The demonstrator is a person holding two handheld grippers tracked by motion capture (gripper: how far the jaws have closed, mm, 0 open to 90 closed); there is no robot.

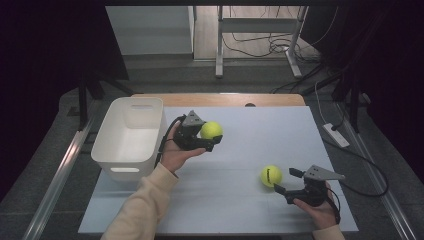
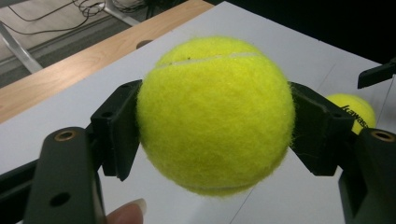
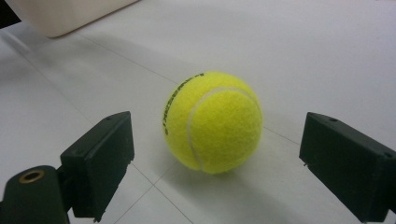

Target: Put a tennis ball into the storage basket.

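Held tennis ball [image 2: 215, 114]: fuzzy yellow-green, white seam running level across its top; round, no long axis. Left tool [image 1: 204, 137] clamps it above the counter [image 1: 240, 200], beside the white bin [image 1: 131, 135]. Second ball [image 3: 212, 122] rests on the counter, printed side turned left, between the right tool's [image 3: 215, 163] wide-apart jaws, untouched.

Left gripper [image 1: 207, 136] held mid-frame, jaws clamped on a ball [image 1: 211, 130], right gripper [image 1: 287, 182] lower right, jaws spread wide
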